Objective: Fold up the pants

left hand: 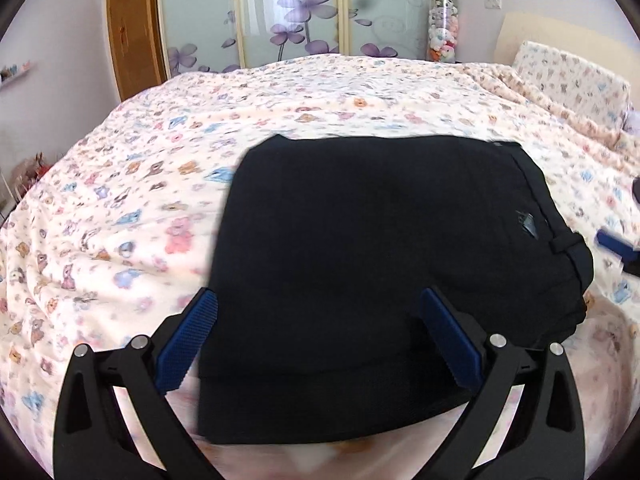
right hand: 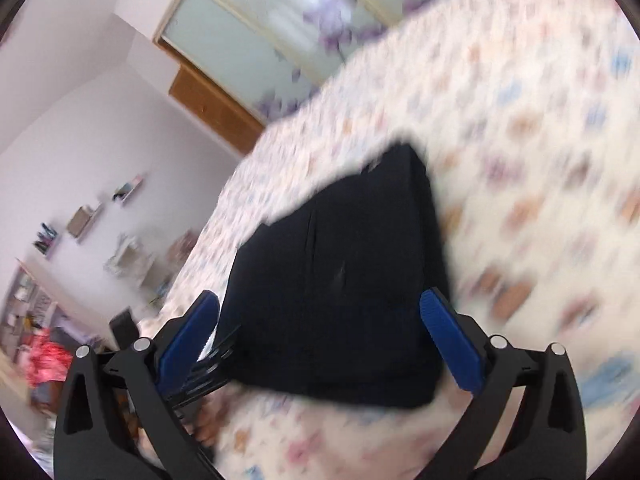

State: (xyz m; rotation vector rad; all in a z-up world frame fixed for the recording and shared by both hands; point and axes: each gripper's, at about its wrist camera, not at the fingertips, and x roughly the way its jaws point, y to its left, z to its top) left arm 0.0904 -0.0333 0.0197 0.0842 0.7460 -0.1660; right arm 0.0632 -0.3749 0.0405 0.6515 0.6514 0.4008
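The black pants [left hand: 380, 260] lie folded into a thick rectangle on the bed, waistband and belt loop at the right end. My left gripper [left hand: 320, 304] is open and empty, its blue pads either side of the pants' near edge, just above it. The right gripper's blue pad [left hand: 618, 246] shows at the far right edge of the left wrist view. In the blurred right wrist view the pants [right hand: 344, 280] lie ahead, and my right gripper [right hand: 320, 308] is open and empty above their near end. The left gripper's black frame [right hand: 200, 376] shows at lower left.
The bed carries a cream quilt with a cartoon animal print [left hand: 160, 184]. A pillow [left hand: 568, 80] lies at the far right. Sliding wardrobe doors with purple flowers [left hand: 296, 16] stand behind the bed. A clear tube of plush toys [left hand: 442, 28] stands beside them. Shelves and clutter [right hand: 60, 280] line the left wall.
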